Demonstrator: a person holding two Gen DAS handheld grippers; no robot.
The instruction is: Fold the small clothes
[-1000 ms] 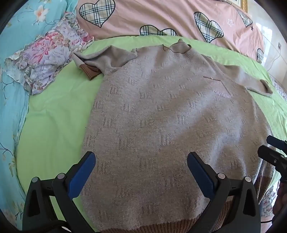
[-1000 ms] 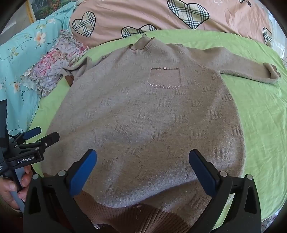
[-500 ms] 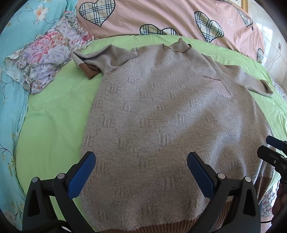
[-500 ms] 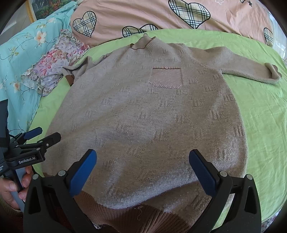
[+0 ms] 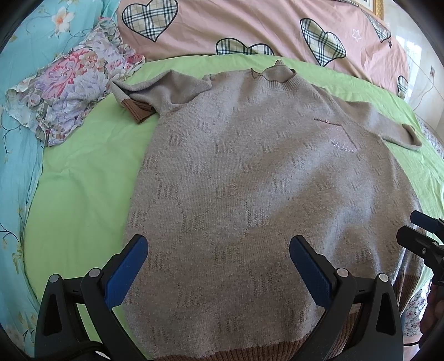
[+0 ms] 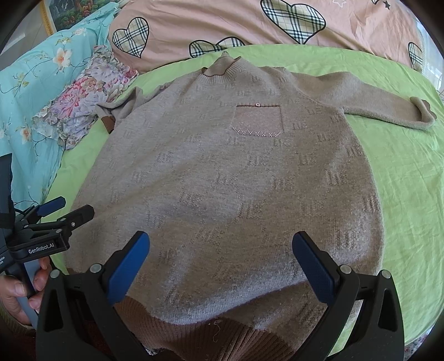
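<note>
Sweater [image 5: 263,194] [image 6: 222,180], grey-beige knit with a woven block pattern, lies front up and spread flat on the green sheet [image 5: 83,188] [image 6: 410,180] of the bed, its collar [image 6: 222,68] pointing away from you toward the pink duvet [image 5: 249,25] [image 6: 222,22] with plaid hearts. A small chest pocket [image 6: 256,120] with a sparkly lower edge sits just below the collar. One sleeve [image 6: 383,108] runs straight out from the sweater's body over the sheet, its cuff rolled. The other sleeve [image 5: 163,91] is bunched and folded back beside the shoulder, showing a brown ribbed cuff [image 5: 140,109]. The brown ribbed hem [image 6: 211,338] is the part of the sweater nearest you.

Your left tongs [image 5: 217,266] hover over the lower part of the sweater near the hem, spread wide with nothing between the blue pads. Your right tongs [image 6: 220,263] hover over the same lower area toward the other side, likewise gaping wide and gripping nothing. In the right wrist view your left hand [image 6: 19,294] grips the handle of its tool beside the sweater's edge.

Beyond the bunched sleeve, a floral frilled cloth [image 5: 72,91] [image 6: 86,100] lies crumpled, touching the sheet's edge, and past it spreads a turquoise flowered cover [image 5: 16,138] [image 6: 30,83].
</note>
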